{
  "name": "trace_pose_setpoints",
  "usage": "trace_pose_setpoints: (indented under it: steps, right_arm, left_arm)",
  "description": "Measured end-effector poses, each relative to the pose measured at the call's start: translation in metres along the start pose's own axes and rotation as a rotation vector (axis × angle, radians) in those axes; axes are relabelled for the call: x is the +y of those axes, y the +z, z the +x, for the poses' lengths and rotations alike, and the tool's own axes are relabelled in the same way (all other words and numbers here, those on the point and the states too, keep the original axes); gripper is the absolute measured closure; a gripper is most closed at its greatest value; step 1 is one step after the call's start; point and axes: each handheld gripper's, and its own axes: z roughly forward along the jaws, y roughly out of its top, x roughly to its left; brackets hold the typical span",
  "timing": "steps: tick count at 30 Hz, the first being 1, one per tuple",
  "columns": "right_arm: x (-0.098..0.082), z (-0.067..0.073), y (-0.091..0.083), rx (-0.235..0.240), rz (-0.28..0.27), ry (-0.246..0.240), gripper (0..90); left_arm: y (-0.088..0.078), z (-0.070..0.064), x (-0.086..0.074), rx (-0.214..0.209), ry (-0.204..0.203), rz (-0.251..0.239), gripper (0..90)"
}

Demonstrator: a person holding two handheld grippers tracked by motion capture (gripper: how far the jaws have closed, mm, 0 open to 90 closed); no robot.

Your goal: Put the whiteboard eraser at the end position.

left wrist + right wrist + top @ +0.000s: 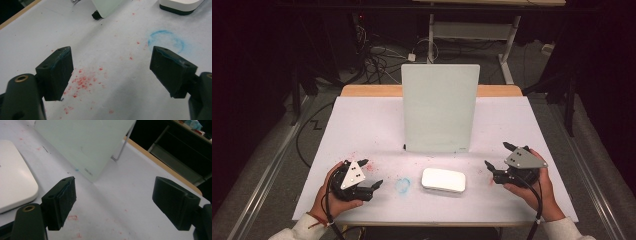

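Start position — left gripper [373, 173] and right gripper [498, 156] both spread, empty, flanking the white eraser [443, 180] before the upright board [440, 108] — next, likely a grasp on it.

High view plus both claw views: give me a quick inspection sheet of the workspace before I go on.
Surface: white sheet over a wood table, with red specks and a blue ring.
Job's things: white board upright on a stand, mid-table; white eraser flat in front of it, apart from both claws.
Clutter: nothing seen.
Grippers: left claw open, empty, over the red specks; right claw open, empty, right of the eraser.
Cables: one trails from each claw toward the person; a loose tangle on the floor behind the table.
Surroundings: dark room, desk legs beyond the table.
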Motion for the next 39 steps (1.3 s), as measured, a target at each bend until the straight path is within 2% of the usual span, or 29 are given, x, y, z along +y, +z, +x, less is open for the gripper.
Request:
trace_pose_setpoints:
  steps: [3, 7, 15, 39]
  right_arm:
    - [-0.014, 0.001, -0.003, -0.008, -0.006, 0.038, 20.1]
    - [-0.025, 0.007, -0.005, 0.000, 0.000, 0.046, 19.8]
    - [-0.022, 0.012, -0.008, -0.014, -0.022, 0.035, 19.5]
    - [-0.026, 0.012, -0.003, -0.029, 0.008, 0.011, 19.9]
  left_arm:
    - [-0.001, 0.000, 0.000, 0.002, -0.001, -0.002, 18.6]
    - [-0.003, 0.000, -0.001, 0.006, -0.005, -0.006, 18.6]
    - [-0.003, 0.001, -0.002, 0.006, -0.011, -0.011, 18.6]
    - [0.001, 0.003, -0.001, 0.008, -0.016, -0.002, 18.6]
